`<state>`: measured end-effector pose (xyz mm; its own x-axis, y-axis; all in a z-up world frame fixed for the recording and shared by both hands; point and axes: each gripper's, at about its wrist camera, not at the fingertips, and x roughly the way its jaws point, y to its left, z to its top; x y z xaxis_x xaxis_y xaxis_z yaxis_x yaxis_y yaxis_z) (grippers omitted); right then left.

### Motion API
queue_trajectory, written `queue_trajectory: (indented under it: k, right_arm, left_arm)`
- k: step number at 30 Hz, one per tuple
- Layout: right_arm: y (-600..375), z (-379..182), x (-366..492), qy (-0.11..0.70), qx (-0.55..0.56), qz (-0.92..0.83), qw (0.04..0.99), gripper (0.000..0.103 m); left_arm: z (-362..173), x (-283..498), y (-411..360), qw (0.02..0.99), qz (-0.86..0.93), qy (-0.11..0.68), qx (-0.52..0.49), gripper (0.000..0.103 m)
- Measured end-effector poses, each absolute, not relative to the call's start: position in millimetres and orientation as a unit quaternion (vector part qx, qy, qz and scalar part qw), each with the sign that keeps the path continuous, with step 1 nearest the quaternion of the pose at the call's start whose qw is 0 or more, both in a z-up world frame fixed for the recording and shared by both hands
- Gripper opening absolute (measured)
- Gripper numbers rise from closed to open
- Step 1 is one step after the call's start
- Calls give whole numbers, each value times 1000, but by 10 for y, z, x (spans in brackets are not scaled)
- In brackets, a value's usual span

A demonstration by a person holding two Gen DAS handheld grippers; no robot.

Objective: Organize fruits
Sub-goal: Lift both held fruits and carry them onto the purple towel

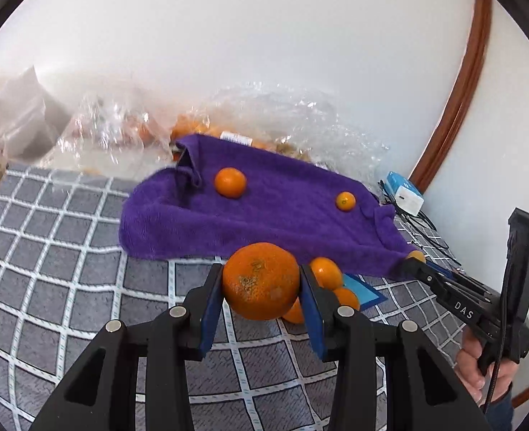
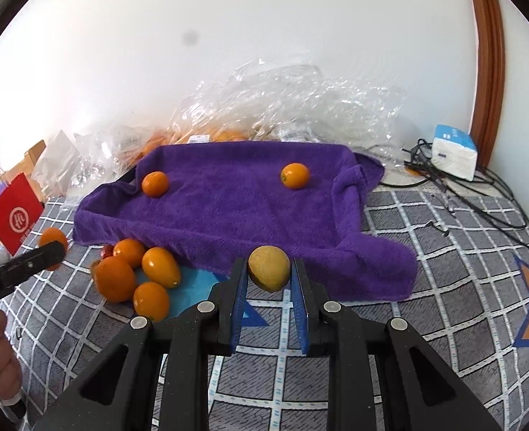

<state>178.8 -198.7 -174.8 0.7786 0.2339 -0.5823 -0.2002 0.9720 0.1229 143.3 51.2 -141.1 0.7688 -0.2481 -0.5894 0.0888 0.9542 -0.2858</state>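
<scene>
Grey checked bed cover (image 2: pixel 426 262) against white wall; purple towel (image 2: pixel 235 201) spread on it. Left tongs (image 1: pixel 261 280) clamped on large mandarin (image 1: pixel 261 280), held above the cover. Right tongs (image 2: pixel 268 269) clamped on yellowish kumquat (image 2: pixel 268 268) at the towel's near edge. Two small oranges (image 2: pixel 155 184) on the towel; fruit pile (image 2: pixel 138 276) beside it.

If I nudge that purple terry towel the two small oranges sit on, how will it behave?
The purple terry towel would probably bunch rather than slide; its edges already lie in soft folds. The round orange and the smaller orange on it look free to roll. The checked bedcover beneath probably adds drag.
</scene>
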Motion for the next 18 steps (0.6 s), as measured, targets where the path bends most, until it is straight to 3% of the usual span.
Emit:
queue_trajectory:
  k: [7,18]
  right_arm:
    - [-1955,-1664,1782,301,24,119,946,24]
    - [-1832,-1187,1983,274,20,114,955,24]
  left_arm:
    - [-1299,1476,507,931,-87,332,-126,39]
    - [-706,1805,486,946,-97,286,-119,39]
